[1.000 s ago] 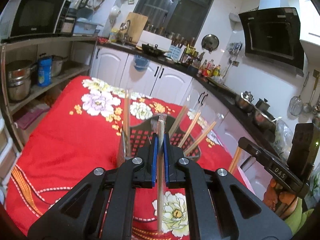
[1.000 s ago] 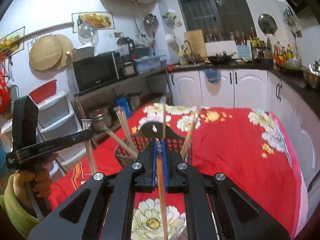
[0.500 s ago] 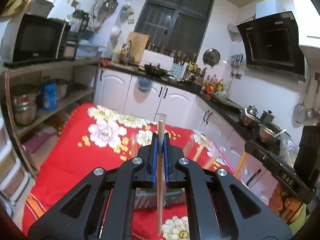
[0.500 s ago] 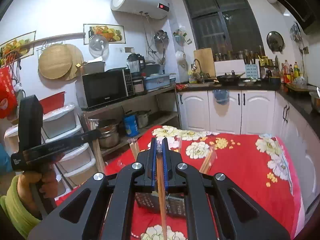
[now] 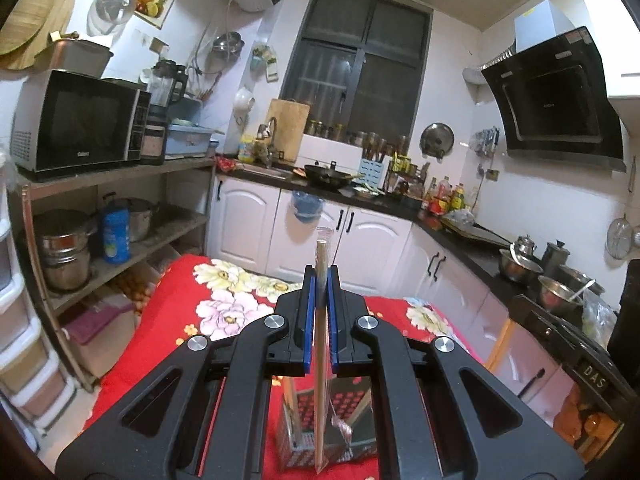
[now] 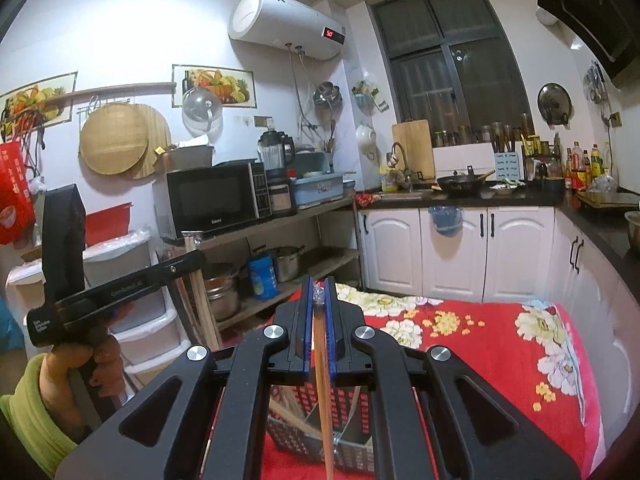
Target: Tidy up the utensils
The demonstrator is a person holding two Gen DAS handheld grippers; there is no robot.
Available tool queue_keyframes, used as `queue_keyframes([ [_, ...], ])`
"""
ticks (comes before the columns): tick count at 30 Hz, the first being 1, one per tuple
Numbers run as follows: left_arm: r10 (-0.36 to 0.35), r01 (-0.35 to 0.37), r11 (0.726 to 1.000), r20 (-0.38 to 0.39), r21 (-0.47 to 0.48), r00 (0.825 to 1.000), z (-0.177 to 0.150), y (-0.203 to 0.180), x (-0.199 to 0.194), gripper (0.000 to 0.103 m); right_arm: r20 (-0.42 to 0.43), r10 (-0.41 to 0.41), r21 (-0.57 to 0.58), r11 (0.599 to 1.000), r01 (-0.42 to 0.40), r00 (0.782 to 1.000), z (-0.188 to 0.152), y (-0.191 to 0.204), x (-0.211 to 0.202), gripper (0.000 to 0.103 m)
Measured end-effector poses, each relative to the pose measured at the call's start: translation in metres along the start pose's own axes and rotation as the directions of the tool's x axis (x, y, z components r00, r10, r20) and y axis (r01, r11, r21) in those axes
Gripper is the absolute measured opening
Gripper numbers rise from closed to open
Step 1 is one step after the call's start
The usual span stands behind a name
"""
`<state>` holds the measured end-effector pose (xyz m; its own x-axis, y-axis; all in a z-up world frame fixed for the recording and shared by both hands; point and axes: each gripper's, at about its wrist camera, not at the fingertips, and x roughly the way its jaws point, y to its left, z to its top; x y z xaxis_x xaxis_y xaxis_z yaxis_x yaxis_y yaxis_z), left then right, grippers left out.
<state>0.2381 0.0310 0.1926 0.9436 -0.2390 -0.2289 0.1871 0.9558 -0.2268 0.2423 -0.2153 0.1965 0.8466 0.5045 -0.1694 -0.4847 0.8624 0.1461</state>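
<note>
Hidden behind the black gripper frames

The black perforated plastic basket shows only through frame gaps; the wrapped wooden chopsticks' lower end leaves the picture just below the basket, contents indistinct.

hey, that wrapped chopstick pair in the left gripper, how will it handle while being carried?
The chopstick pair looks stiff and light: long, thin, unbent in the left gripper. Its clear wrapper probably makes it slippery. Pinched at one spot, it may pivot.

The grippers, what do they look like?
Each gripper, left and right, is black plastic with blue pads and round silver bolts. The handles carry small white lettering. The person's left hand has a yellow-green sleeve.
</note>
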Motion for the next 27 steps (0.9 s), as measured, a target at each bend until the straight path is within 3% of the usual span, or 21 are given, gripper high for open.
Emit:
queue_keyframes([
  [14,0.036,-0.036,0.999,0.018,-0.005,0.999,0.002,-0.004,0.03,0.001,0.082,0.003,-0.04,0.999,0.0,0.997,0.025,-0.001,0.018,0.006],
  [27,0.048,-0.048,0.998,0.017,0.03,0.999,-0.012,-0.012,0.054,0.001,0.091,-0.031,-0.026,0.999,0.033,0.995,0.014,-0.019,0.042,0.006],
])
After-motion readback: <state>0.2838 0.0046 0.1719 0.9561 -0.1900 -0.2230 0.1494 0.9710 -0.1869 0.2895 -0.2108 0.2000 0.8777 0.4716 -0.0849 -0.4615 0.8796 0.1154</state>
